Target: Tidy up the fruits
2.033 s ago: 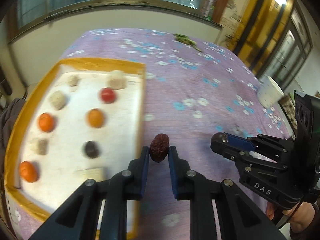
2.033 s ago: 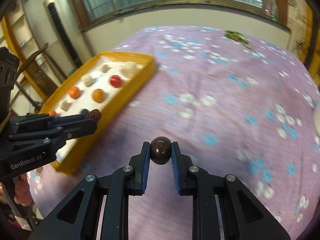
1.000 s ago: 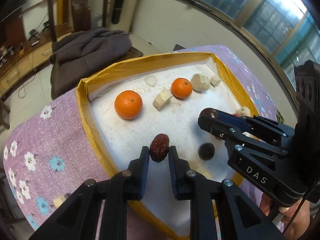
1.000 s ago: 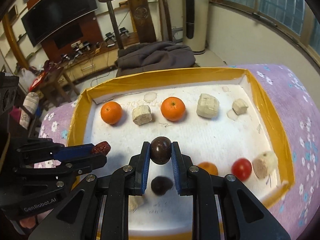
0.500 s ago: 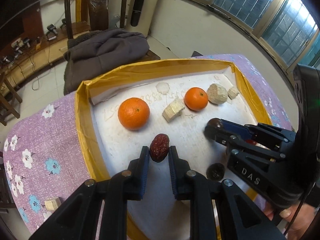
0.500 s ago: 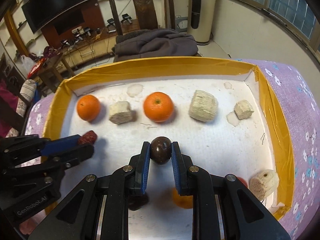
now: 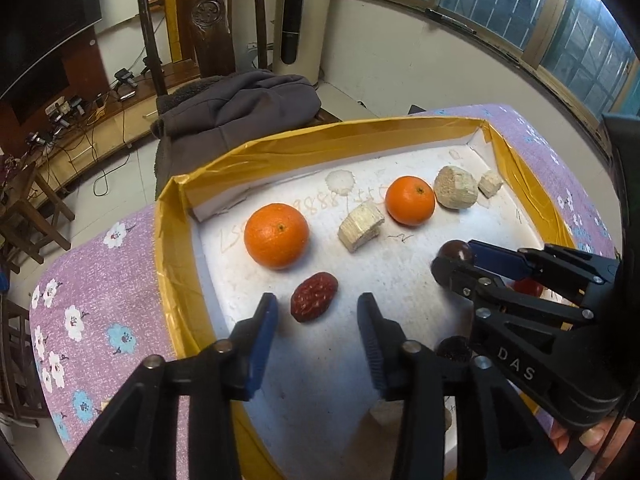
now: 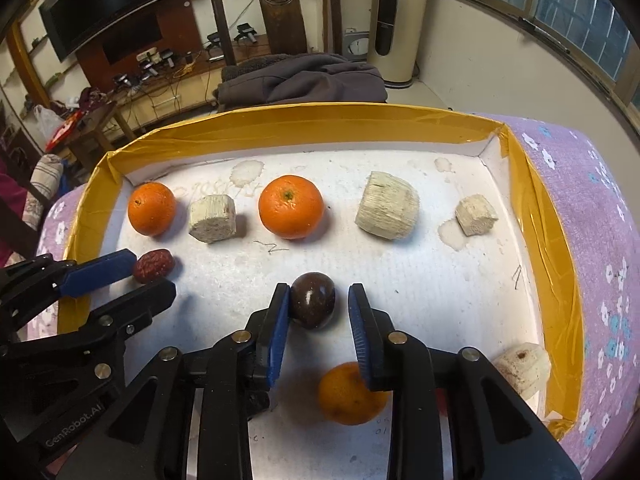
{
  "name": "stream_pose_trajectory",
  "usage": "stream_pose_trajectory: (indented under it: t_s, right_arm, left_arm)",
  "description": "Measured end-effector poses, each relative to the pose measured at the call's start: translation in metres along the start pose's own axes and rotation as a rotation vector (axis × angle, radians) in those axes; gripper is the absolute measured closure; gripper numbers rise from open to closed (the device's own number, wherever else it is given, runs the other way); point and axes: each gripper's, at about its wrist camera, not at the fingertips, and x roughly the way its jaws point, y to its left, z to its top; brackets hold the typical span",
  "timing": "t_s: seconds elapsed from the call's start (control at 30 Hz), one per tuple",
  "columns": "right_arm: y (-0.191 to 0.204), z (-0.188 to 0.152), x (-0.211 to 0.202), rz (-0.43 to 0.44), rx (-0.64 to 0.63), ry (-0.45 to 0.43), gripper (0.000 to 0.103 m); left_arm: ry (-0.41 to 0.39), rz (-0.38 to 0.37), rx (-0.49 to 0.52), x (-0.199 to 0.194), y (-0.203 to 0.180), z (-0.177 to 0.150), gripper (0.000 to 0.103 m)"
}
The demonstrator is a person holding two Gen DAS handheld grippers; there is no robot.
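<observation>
A yellow-rimmed white tray [image 7: 320, 148] [image 8: 304, 124] sits on a purple flowered cloth. My left gripper [image 7: 316, 316] is open, and a wrinkled red date [image 7: 313, 297] [image 8: 153, 265] lies on the tray floor between its fingers. My right gripper [image 8: 319, 312] is open too, with a dark brown round fruit [image 8: 312, 300] [image 7: 455, 249] resting on the tray between its fingers. Behind them stand two oranges [image 8: 152, 208] [image 8: 291, 206] in a row with pale beige chunks [image 8: 211, 218] [image 8: 386, 210].
A third orange [image 8: 352, 394], a red fruit [image 7: 528, 286], another dark fruit [image 7: 452, 350] and a pale chunk [image 8: 522, 368] lie in the near part of the tray. A wooden chair with a grey jacket [image 7: 236, 108] stands beyond the table.
Both grippers have opened. The red date and the dark round fruit, held half a second ago, now lie on the tray floor. Both grippers moved closer to the tray.
</observation>
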Motion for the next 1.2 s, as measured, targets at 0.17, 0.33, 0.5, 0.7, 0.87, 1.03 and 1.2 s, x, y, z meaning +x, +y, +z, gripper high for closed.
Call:
stream_pose_trajectory:
  t_s: [0.17, 0.33, 0.5, 0.7, 0.87, 1.03, 1.2]
  right_arm:
    - [-0.004, -0.003, -0.008, -0.025, 0.005, -0.014, 0.076]
    - [-0.010, -0.004, -0.018, -0.037, 0.055, -0.036, 0.075]
    - [-0.013, -0.011, -0.031, -0.042, 0.112, -0.055, 0.075]
    - [-0.015, -0.031, -0.050, -0.056, 0.211, -0.085, 0.074]
    - [0.004, -0.058, -0.077, -0.117, 0.265, -0.126, 0.073]
    - [0.035, -0.083, -0.105, -0.198, 0.327, -0.174, 0.054]
    - [0.067, -0.108, -0.133, -0.338, 0.435, -0.235, 0.023]
  left_arm:
    - [0.000, -0.011, -0.021, -0.004, 0.011, 0.003, 0.058]
    - [-0.017, -0.055, -0.028, -0.019, 0.022, 0.005, 0.052]
    - [-0.045, -0.109, -0.029, -0.037, 0.037, 0.005, 0.046]
    - [-0.078, -0.075, -0.027, -0.056, 0.071, 0.002, 0.029]
    - [-0.035, -0.074, -0.049, -0.052, 0.103, -0.001, 0.029]
    - [-0.048, -0.097, 0.046, -0.054, 0.106, -0.007, 0.029]
    - [-0.102, -0.179, 0.223, -0.064, 0.088, -0.011, 0.025]
